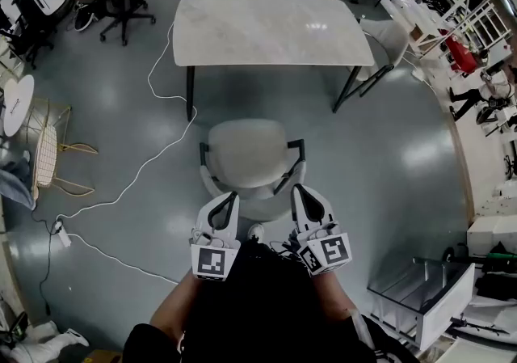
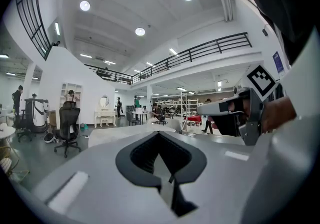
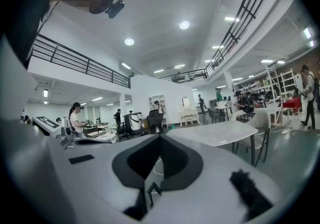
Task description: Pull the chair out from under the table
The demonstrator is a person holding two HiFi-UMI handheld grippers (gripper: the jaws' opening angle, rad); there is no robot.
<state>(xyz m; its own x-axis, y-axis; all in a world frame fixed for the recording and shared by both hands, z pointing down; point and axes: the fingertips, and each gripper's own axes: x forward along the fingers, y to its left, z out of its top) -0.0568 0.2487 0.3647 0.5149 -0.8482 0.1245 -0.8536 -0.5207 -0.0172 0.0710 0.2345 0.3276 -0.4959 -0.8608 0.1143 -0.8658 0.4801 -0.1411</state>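
Though left gripper and right gripper hang closed, empty, white cable skirts chair.

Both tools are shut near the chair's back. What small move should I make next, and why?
Probably just ease both tools back toward you rather than regrip. The chair already stands clear of the table, with bare floor between them, and the left tool and right tool are shut on nothing near its back.
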